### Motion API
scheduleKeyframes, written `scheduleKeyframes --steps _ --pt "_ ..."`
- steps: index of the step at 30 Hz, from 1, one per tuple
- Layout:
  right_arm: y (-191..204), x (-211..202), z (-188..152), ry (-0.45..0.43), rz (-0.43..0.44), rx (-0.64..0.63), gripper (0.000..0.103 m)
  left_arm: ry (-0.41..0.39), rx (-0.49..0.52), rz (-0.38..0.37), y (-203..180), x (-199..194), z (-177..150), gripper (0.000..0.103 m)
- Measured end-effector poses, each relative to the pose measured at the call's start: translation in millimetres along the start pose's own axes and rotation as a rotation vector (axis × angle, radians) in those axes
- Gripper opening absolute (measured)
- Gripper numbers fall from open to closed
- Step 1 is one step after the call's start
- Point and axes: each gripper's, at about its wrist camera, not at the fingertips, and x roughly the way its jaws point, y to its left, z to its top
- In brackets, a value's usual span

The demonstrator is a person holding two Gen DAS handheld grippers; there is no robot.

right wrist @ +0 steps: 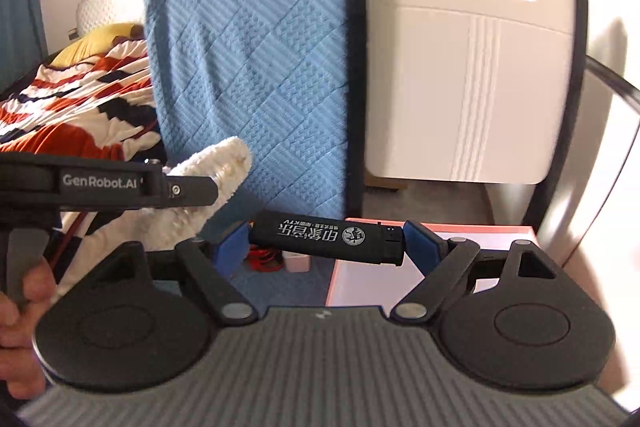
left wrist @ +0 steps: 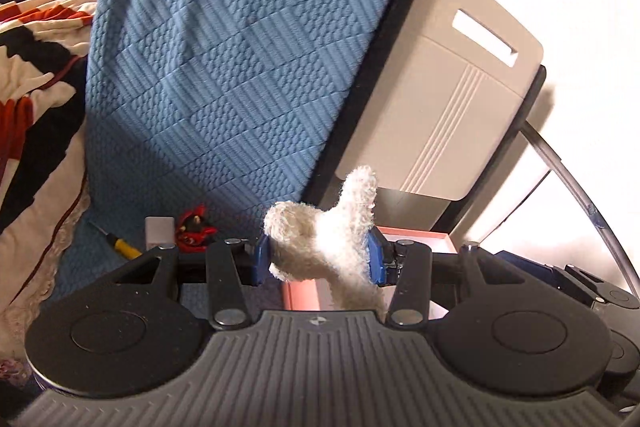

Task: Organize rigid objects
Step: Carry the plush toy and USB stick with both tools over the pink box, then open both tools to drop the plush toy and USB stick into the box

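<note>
My left gripper (left wrist: pixel 318 259) is shut on a white fluffy plush toy (left wrist: pixel 320 235), held above the near edge of a pink box (left wrist: pixel 416 241). The toy also shows in the right wrist view (right wrist: pixel 212 163), sticking out past the left gripper's side. My right gripper (right wrist: pixel 326 247) is shut on a black lighter (right wrist: pixel 326 237) with white print, held crosswise between the blue pads above the pink box (right wrist: pixel 400 283). On the blue cloth lie a red and black figure (left wrist: pixel 196 227), a yellow-handled screwdriver (left wrist: pixel 120 245) and a small white block (left wrist: pixel 160 231).
A blue quilted cloth (left wrist: pixel 240 59) drapes a chair back; a beige panel with a handle slot (left wrist: pixel 444 99) stands to its right. A striped red, white and black blanket (left wrist: pixel 36 67) lies left. A curved dark rail (left wrist: pixel 580 187) runs at the right.
</note>
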Motion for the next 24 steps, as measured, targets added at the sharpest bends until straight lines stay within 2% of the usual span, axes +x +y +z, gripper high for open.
scheduleKeyframes --steps 11,16,24 --pt "-58 1 -21 0.034 -0.068 0.052 0.086 0.042 0.031 -0.037 -47 35 -21 0.052" --pt "-82 16 -44 0.084 -0.096 0.074 0.086 0.087 0.044 -0.034 -59 63 -43 0.052" --pt "-120 45 -85 0.196 -0.131 0.116 0.086 0.200 0.057 0.006 -67 115 -85 0.052"
